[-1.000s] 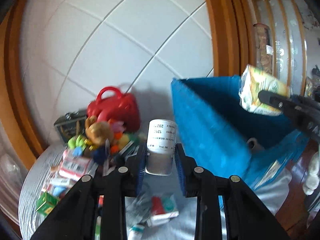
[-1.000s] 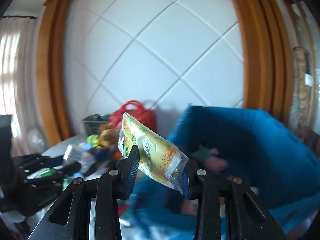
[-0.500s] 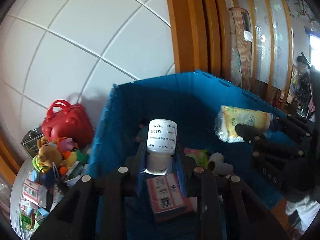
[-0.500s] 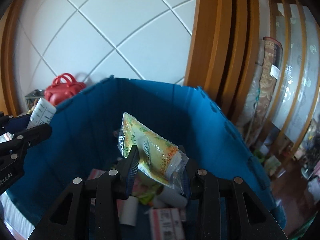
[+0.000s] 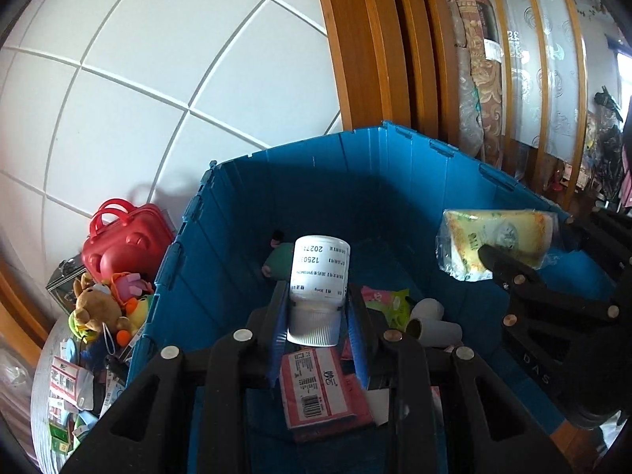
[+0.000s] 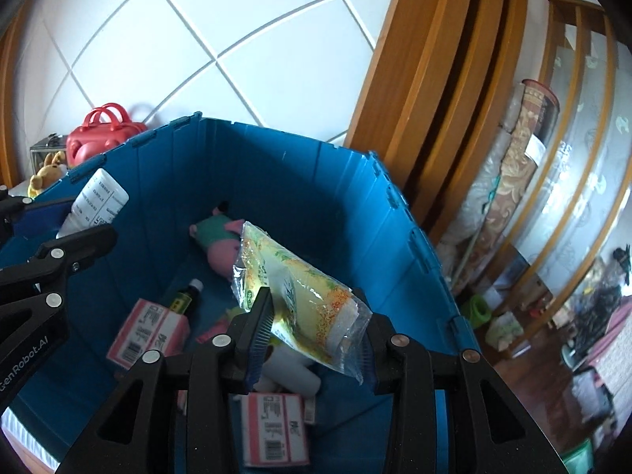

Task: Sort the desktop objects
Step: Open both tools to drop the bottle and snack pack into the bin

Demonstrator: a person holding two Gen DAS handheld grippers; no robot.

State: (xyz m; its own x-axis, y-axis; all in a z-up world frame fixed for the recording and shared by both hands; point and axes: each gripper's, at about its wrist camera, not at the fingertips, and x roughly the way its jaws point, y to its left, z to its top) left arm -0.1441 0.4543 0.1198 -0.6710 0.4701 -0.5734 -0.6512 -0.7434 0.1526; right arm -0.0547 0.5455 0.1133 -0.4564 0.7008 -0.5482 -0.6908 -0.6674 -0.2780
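With both grippers poised above the open blue crate (image 5: 324,166), I am at the drop stage of the sort: each load has arrived over the bin and neither is released yet. My left gripper (image 5: 318,330) is clamped on an inverted white bottle (image 5: 319,272), its ribbed cap pinched between the blue pads and its printed label facing the lens, over the crate's near-left region. My right gripper (image 6: 312,326) carries a yellow snack packet (image 6: 292,292) over the right half of the crate; its jaws have just been opening, and the packet lies slantwise between them, one pad against its lower corner, though I cannot tell whether both pads press on it. On the crate floor lie pink barcoded boxes (image 6: 148,331), a small dark bottle (image 6: 185,298), a pink-and-green plush toy (image 6: 217,237) towards the far wall, and white cylinders (image 5: 430,318). Outside the crate's left wall, a red toy case (image 5: 126,237), soft toys (image 5: 98,308) and loose packets (image 5: 65,379) on the table await sorting. The next move, in my judgement, calls for spreading the right jaws fully so the packet falls clear, then loosening the left on the bottle, keeping both well inside the rim.
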